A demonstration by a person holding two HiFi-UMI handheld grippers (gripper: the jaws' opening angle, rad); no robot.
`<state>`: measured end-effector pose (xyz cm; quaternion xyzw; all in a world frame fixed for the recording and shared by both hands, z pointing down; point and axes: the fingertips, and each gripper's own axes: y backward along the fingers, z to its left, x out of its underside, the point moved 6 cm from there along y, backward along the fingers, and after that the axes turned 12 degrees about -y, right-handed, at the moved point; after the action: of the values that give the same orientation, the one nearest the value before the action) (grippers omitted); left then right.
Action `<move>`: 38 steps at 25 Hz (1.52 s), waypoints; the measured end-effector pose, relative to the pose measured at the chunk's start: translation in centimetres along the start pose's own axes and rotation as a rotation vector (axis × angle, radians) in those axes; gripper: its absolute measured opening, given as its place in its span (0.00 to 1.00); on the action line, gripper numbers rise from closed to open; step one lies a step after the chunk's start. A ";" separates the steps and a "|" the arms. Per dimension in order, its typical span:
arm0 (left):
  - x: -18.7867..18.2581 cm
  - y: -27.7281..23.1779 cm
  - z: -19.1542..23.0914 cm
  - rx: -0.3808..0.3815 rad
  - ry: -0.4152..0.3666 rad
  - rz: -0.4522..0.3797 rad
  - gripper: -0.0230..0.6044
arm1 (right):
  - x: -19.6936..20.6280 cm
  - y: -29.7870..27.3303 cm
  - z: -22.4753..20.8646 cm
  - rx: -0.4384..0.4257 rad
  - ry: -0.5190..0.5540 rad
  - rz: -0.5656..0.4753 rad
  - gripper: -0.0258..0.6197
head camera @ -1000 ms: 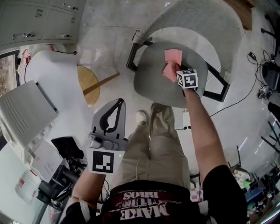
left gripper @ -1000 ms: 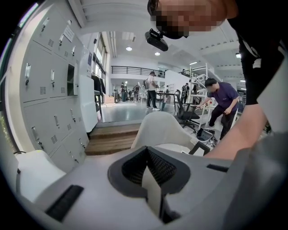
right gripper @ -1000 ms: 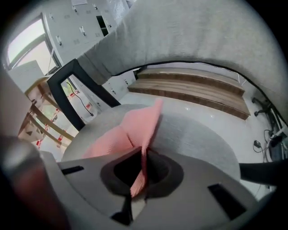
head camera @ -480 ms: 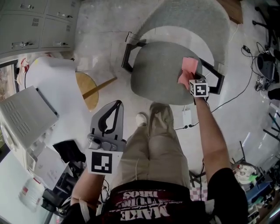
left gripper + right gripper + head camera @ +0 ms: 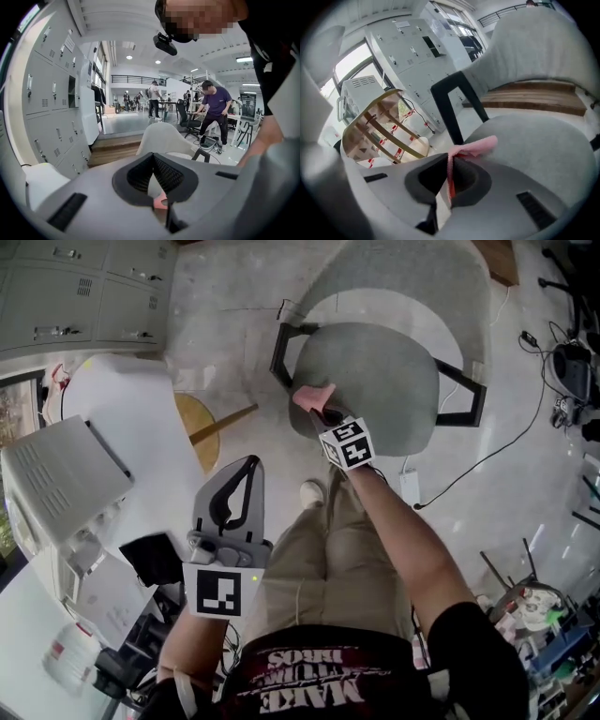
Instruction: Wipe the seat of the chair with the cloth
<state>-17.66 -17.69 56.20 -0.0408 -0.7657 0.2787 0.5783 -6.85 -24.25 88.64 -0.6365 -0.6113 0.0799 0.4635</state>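
Cloth (image 5: 314, 397) pinched in my right gripper (image 5: 325, 413) at the near-left rim of the chair seat (image 5: 375, 381).
My right arm reaches forward and across the legs, marker cube facing up. Its jaws clamp the pink cloth by a gathered edge, and in the right gripper view the cloth (image 5: 473, 146) pokes out ahead of them as a crumpled fold over the grey fabric. My left gripper (image 5: 255, 461) hangs close to the body, short of the seat and to its left, jaws pressed together with nothing between them. The seat is a rounded grey pad, bare beyond and to the right of the cloth. A black frame leg (image 5: 281, 351) borders the seat's left side, the curved backrest (image 5: 403, 277) rises behind its far edge, and a round wooden piece (image 5: 192, 427) sits off to the seat's left.
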 end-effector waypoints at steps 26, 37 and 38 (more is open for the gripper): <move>-6.5 6.4 -2.5 -0.015 -0.047 -0.112 0.04 | 13.9 21.3 -19.8 0.611 -0.074 0.232 0.06; -13.5 12.4 -1.9 -0.047 -0.043 -0.255 0.04 | 5.8 35.3 -2.8 0.438 0.098 -0.209 0.05; -14.1 13.0 -2.0 -0.046 -0.048 -0.266 0.04 | 4.8 36.9 -1.1 0.427 0.129 -0.256 0.05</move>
<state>-14.62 -11.42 38.18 0.0548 -0.7840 0.1828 0.5907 21.04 -14.14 66.14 -0.4453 -0.6253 0.1071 0.6319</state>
